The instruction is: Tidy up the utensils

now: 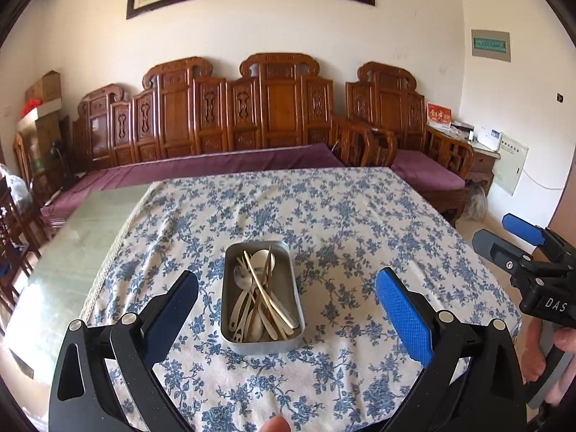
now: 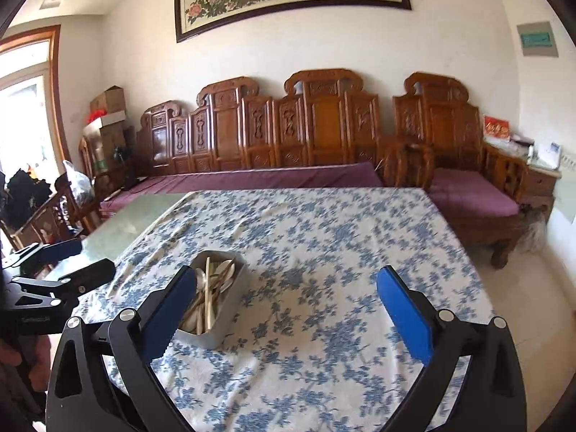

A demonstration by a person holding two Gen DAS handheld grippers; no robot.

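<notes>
1. Left wrist view: nearest is the left gripper [image 1: 287,300], jaws spread wide, holding nothing; a fingertip [image 1: 275,424] pokes in at the bottom edge
2. Metal tin [image 1: 230,298] sits on the floral tablecloth [image 1: 360,223], centred ahead between the two jaws, no contact
3. Utensils [image 1: 261,297] (spoons, chopsticks, pale-handled pieces) all lie in a crossed heap inside the tin; none on the cloth
4. Right gripper [image 1: 504,237] seen at far right, off the table edge, looks open
5. Right wrist view: right gripper [image 2: 287,306] jaws wide apart, empty; tin [image 2: 230,320] just behind the left jaw, partly hidden, well off the gap's centre
6. Progress guess: either sorting not started or everything's already gathered in the tin, can't tell which
</notes>
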